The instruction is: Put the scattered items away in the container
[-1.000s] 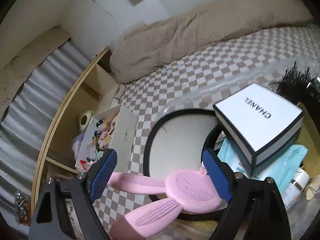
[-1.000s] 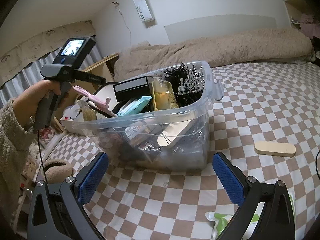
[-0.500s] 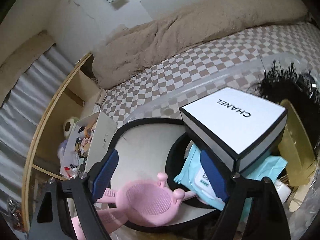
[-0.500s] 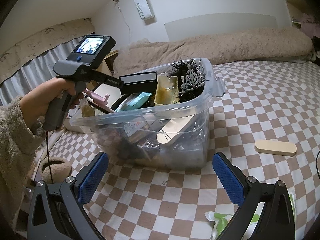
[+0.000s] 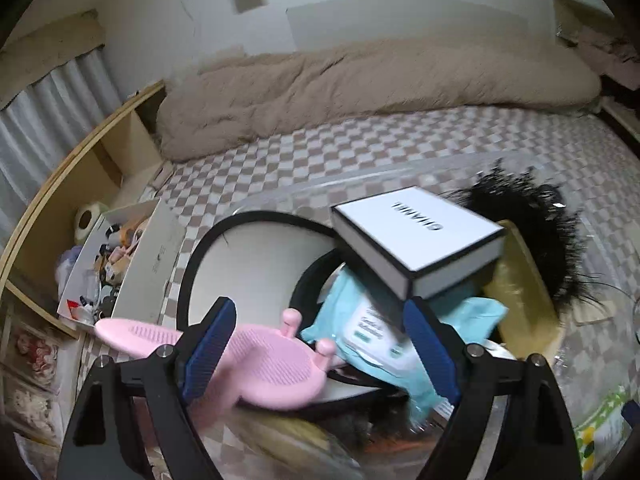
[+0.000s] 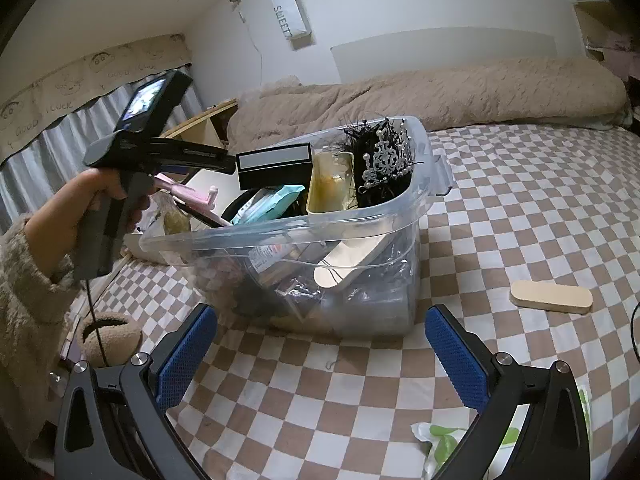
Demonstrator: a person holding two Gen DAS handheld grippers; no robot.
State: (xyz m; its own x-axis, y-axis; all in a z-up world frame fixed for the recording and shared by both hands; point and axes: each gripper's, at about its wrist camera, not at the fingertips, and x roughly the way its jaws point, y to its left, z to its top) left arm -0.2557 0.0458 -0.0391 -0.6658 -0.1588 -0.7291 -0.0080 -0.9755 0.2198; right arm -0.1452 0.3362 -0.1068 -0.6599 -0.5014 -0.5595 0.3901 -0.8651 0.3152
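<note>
left wrist: left gripper [image 5: 316,344] is held wide, nothing clamped; pink brush [image 5: 256,356] lies released between its jaws atop the container's load | right wrist: right gripper [image 6: 320,356] is spread wide, empty; container [image 6: 304,240] is seen ahead, wooden block [image 6: 551,297] right of it, uncollected

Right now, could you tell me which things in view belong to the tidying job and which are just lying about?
Part of the job:
clear container
pink brush
beige block on the bedspread
green-and-white packet

Just lying about:
beige duvet
open white box beside the bed
hanging "SWEET" bag
</note>
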